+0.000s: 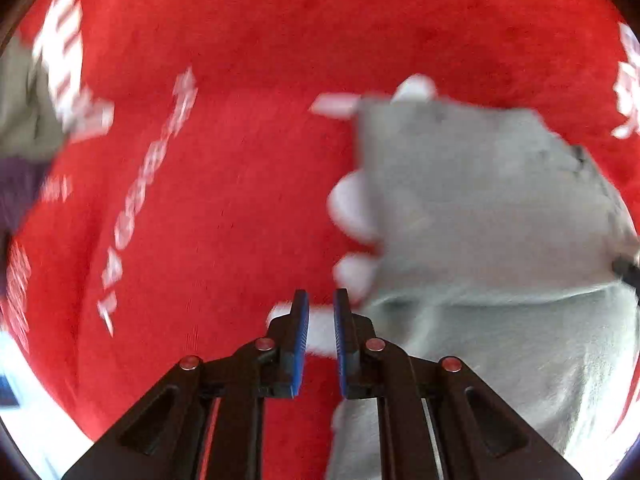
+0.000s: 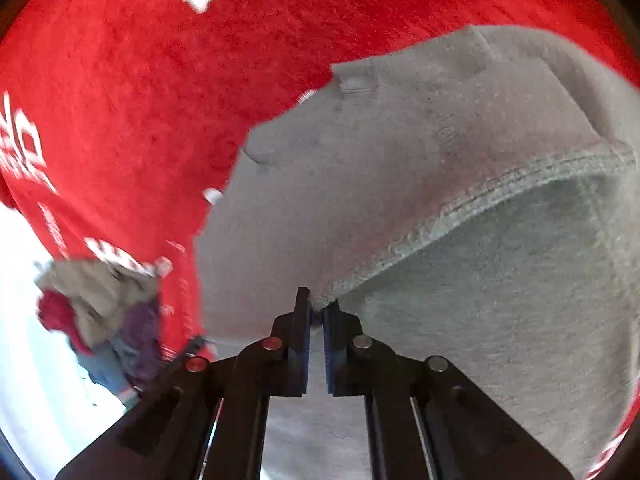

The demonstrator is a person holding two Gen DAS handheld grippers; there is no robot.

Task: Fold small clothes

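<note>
A small grey garment (image 1: pixel 480 208) lies partly folded on a red cloth with white lettering (image 1: pixel 240 160). My left gripper (image 1: pixel 321 300) hovers over the red cloth just left of the garment, jaws slightly apart and holding nothing. In the right wrist view the grey garment (image 2: pixel 440 208) fills the right side, one stitched hem curving across it. My right gripper (image 2: pixel 316 308) is shut on the edge of that hem, with a fold of grey fabric pinched between its pads.
A pile of other clothes (image 2: pixel 104 308), beige, red, purple and blue, sits at the left edge of the red cloth (image 2: pixel 160 100) on a white surface (image 2: pixel 32 360). Part of that pile shows at the far left of the left wrist view (image 1: pixel 20 120).
</note>
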